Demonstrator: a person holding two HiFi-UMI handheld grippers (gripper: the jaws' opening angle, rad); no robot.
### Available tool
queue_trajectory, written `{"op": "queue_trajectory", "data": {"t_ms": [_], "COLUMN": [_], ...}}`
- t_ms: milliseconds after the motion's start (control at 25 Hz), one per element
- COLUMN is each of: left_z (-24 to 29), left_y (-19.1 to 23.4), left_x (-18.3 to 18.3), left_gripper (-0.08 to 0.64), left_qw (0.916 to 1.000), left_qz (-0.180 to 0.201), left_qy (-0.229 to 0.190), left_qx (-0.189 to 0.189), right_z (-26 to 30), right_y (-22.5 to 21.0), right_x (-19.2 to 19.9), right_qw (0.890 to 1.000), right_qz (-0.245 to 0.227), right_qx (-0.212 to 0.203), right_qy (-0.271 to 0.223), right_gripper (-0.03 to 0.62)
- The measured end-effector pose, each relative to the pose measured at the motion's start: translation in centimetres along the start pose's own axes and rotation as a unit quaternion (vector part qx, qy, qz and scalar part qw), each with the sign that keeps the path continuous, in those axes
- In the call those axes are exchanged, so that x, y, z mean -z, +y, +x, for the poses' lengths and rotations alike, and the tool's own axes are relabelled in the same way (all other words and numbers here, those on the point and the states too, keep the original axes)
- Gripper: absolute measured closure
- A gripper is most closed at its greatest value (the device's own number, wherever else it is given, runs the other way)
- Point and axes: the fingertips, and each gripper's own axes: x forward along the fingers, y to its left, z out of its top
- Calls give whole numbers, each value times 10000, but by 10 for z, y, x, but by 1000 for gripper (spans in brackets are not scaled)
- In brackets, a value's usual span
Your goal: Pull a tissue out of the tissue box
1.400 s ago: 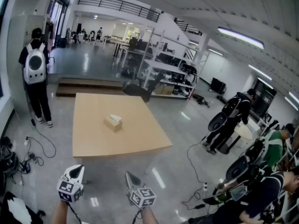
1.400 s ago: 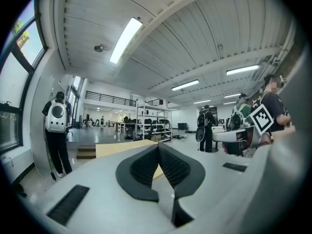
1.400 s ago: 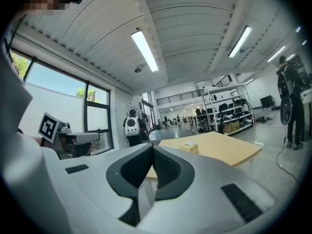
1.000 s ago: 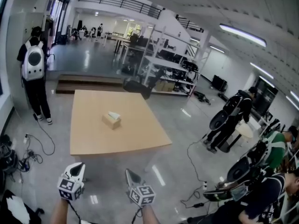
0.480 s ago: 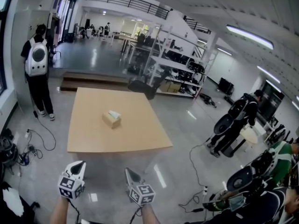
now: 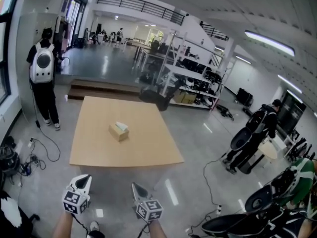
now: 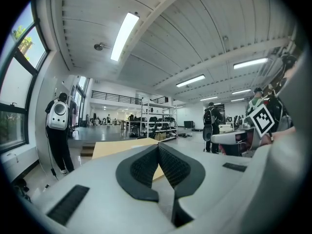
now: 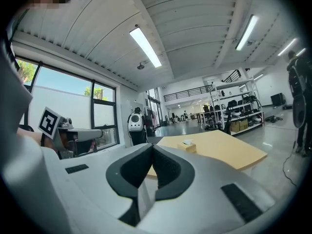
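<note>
The left tongs (image 6: 83,179) and the right tongs (image 6: 134,187) sit low in the head view, side by side and a little apart. Each is held out in front of the person over the grey floor (image 6: 198,148). Both point towards the worktop (image 6: 148,150) and stop short of its near edge, touching nothing.

In the left gripper view the two dark ribbed pads (image 7: 146,165) meet at their tips with nothing between them, so these tongs are closed and empty. The right gripper view shows the same: the pads (image 8: 165,167) are pressed together and hold nothing.

The tissue box (image 6: 119,132) is a small tan carton standing alone on the pale wooden worktop, left of its middle and well away from both tongs. A white tissue (image 6: 122,126) appears to stick up from the top of the box, though it is too small to see clearly. From the right gripper view the box shows just above and to the right of the closed pads, far off on the worktop.

A person with a white backpack (image 6: 43,63) stands by the wall on the left, back turned. Cables (image 6: 34,155) trail on the floor nearby. Beyond the worktop are a low step (image 6: 104,89) and metal shelves (image 6: 195,78) loaded with gear. Another person in dark clothes (image 6: 257,130) bends over at the right.
</note>
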Motion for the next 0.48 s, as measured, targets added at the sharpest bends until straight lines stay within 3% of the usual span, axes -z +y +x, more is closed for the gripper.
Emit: {"op": "queue_trajectory", "data": {"t_ms": [480], "left_z": [47], "left_y": [25], "left_x": [-8], "left_gripper": [552], "left_qw": [10000], "left_qz": [1], "left_qy": [-55], "left_qx": [22], "right_z": [42], "right_y": [-24], "right_x": [-13], "right_qw": [10000], "right_qz": [-43], "right_qx": [18], "right_qy": [-40], "right_gripper": [581]}}
